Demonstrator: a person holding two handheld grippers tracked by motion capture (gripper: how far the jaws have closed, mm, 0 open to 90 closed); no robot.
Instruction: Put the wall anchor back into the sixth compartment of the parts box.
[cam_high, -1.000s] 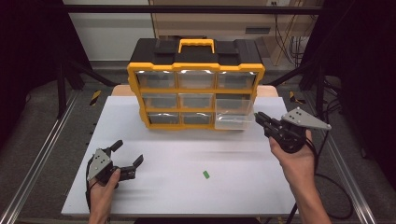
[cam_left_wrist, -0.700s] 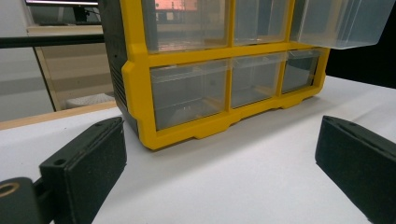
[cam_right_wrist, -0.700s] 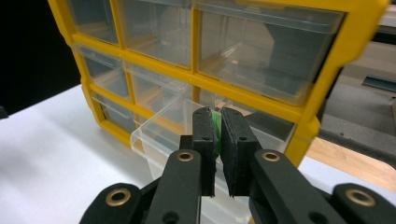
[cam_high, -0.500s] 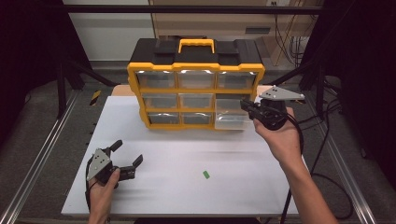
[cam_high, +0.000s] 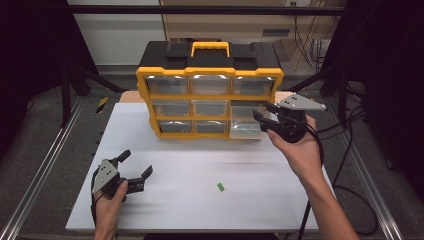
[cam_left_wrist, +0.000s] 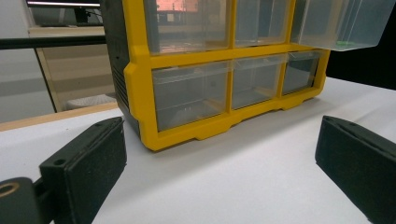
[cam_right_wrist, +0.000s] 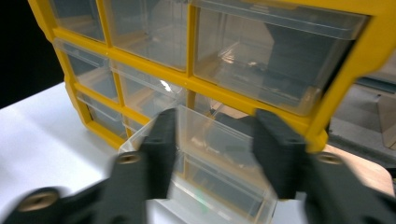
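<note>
I had the right gripper (cam_high: 264, 122) up at the right side of the yellow drawer cabinet (cam_high: 209, 102), level with the clear drawer (cam_high: 246, 125) that stood pulled out of the middle row's right-hand slot. Its jaws had just been opening; in the right gripper view they stood apart with the drawer's front wall (cam_right_wrist: 212, 140) between them — the left jaw looked close against the plastic, but the blur kept me from telling whether it touched, and the right jaw stood clear. I would not call that a grip.

The drawer hung forward over the white table (cam_high: 200, 165), and a small green bit (cam_left_wrist: 343, 43) showed inside it through the clear wall in the left gripper view. The other drawers sat flush in the frame.

My left gripper (cam_high: 134, 167) rested low on the table near the front left corner, well apart from the cabinet, its jaws spread wide with nothing between them. A small green piece (cam_high: 221, 186) lay on the table between the two hands — nearer the front edge.
</note>
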